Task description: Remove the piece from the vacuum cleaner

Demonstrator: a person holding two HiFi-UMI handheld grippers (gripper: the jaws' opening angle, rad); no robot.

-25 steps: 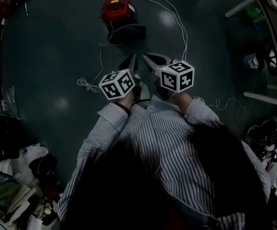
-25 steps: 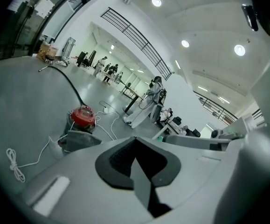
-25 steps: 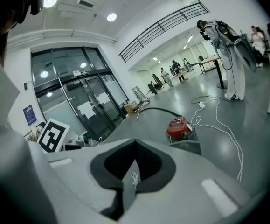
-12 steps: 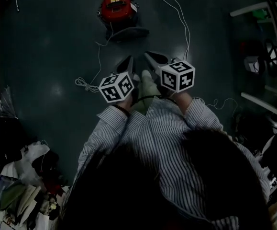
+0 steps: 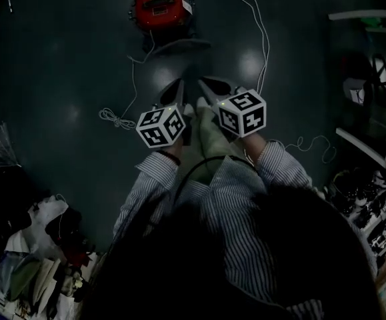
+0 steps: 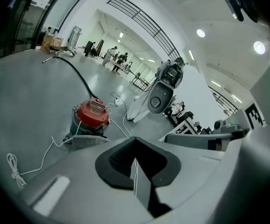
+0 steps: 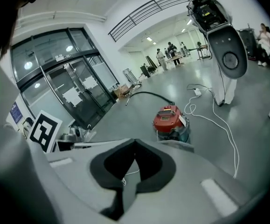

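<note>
A red canister vacuum cleaner (image 5: 159, 5) stands on the dark floor ahead, with a grey piece (image 5: 177, 45) lying against its near side. It also shows in the left gripper view, vacuum cleaner (image 6: 92, 115) and grey piece (image 6: 86, 141), and in the right gripper view as vacuum cleaner (image 7: 169, 118). My left gripper (image 5: 175, 92) and right gripper (image 5: 213, 87) are held side by side in front of my chest, well short of the vacuum. Each points toward it. The left gripper (image 6: 135, 139) is shut on nothing; the right gripper (image 7: 134, 141) is likewise shut and empty.
A white cable (image 5: 256, 32) winds across the floor to the vacuum, with a coiled end (image 5: 113, 117) at my left. A black hose (image 6: 79, 76) trails behind the vacuum. A white machine (image 6: 160, 94) stands beyond. Shelving (image 5: 373, 85) is on the right, clutter (image 5: 26, 245) at lower left.
The head view has drifted, so the vacuum sits a little higher in the frame. Both grippers stay side by side with their jaws unchanged.
</note>
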